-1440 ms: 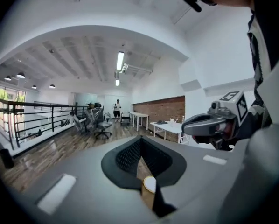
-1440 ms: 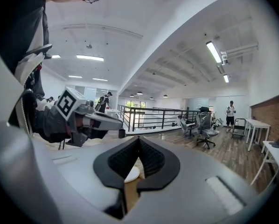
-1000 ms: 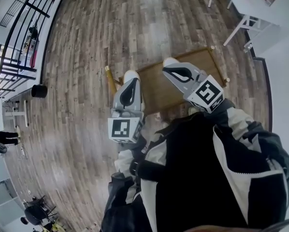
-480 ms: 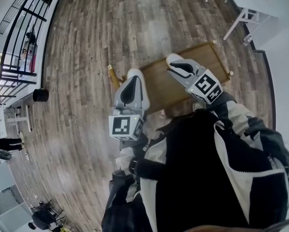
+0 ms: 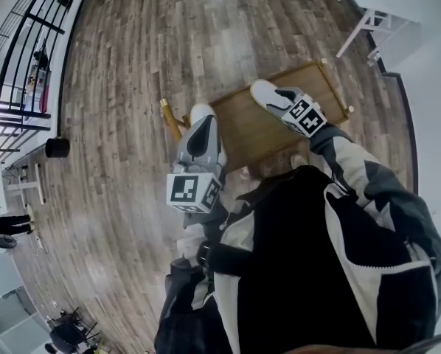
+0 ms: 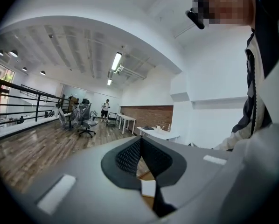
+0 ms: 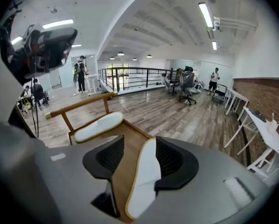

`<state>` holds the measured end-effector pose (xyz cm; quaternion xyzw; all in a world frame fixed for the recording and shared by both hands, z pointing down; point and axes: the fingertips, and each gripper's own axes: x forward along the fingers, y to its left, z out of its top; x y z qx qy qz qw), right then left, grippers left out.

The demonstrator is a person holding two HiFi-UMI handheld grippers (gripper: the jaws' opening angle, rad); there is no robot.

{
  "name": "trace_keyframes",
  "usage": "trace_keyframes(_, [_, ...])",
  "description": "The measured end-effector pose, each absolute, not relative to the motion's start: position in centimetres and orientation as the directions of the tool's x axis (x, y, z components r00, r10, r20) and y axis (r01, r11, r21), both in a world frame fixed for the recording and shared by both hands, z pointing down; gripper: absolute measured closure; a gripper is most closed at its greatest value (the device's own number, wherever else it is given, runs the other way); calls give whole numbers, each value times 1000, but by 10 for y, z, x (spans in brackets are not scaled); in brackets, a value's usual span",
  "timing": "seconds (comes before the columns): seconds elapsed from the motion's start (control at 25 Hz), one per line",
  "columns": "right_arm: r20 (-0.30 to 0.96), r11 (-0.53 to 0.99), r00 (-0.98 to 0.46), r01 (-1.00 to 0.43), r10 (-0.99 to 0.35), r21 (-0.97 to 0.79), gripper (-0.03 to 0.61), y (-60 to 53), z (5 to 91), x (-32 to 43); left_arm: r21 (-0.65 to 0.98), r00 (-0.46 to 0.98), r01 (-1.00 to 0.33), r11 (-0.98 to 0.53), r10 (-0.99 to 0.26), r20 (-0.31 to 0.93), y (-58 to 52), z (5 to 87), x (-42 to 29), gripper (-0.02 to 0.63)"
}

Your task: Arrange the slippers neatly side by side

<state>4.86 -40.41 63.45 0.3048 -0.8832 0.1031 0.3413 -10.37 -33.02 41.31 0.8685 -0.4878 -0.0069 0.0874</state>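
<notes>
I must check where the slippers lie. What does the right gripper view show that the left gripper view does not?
Only the right gripper view: two slippers on the wooden rack, one between the jaws of the right gripper, which are opening, the other farther off by the rail. Only the left gripper view: the left gripper, shut on nothing, and the person's jacket. Both: plank floor, office chairs, brick wall.
</notes>
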Motion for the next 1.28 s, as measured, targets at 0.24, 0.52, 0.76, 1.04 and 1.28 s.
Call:
trace_keyframes(0.24, [800,711,-469,-699,-375,-76,348,-418,715,89,177,510,-853,-490,-855,92,-327,422,-104,597])
trace_keyframes(0.52, [859,664,-407,-739,-311,-110,339,-435,748,106,183,473,-875,-448,-872,126,-324,433,-111,597])
trace_keyframes(0.76, [884,677,-394,-724,-251,-131,339,-445,762,99,200,442,-889,-412,-886,140,-316,437,-119,597])
trace_keyframes(1.04, [917,693,-361,-705,-168,-151,341,-445,782,96,199,372,-920,-338,-913,169,-306,442,-135,597])
trace_keyframes(1.28, [930,706,-330,-697,-160,-125,529,-443,790,100,193,339,-933,-304,-923,182,-295,444,-141,597])
